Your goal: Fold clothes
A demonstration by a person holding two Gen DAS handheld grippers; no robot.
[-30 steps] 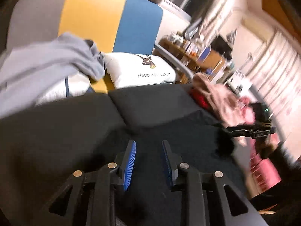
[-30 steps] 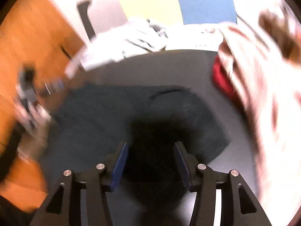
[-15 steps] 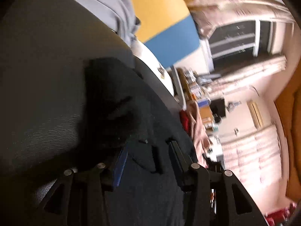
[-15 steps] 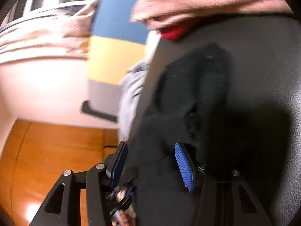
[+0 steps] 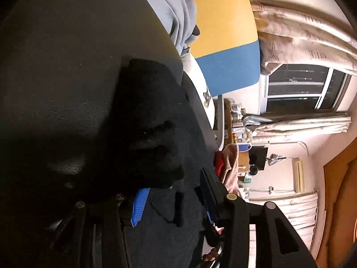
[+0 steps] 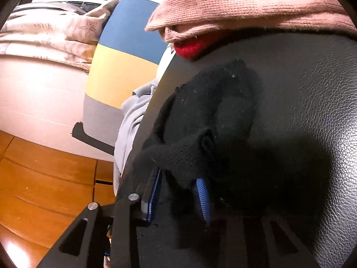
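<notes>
A black knit garment point(image 5: 147, 120) lies bunched on a black leather surface point(image 5: 55, 67). In the left wrist view my left gripper point(image 5: 171, 198) is turned on its side, and its blue-padded fingers point(image 5: 138, 207) stand wide apart astride a fold of the garment, which drapes over the tips. In the right wrist view the same black garment point(image 6: 214, 102) humps up in front of my right gripper point(image 6: 178, 192). Its blue pads point(image 6: 203, 197) have drawn in on a raised fold of the knit cloth.
A pink knit garment point(image 6: 245, 2) over something red point(image 6: 189, 47) lies at the leather surface's far edge. A grey garment point(image 5: 171, 11) hangs off another side. Beyond are a yellow-and-blue panel point(image 5: 225, 42), an orange wooden floor point(image 6: 44, 178), curtains and a cluttered desk point(image 5: 236, 120).
Both grippers rolled onto their sides and dropped low over the black garment. The right gripper's pads drew closer together on a fold, while the left gripper's fingers spread wider.
</notes>
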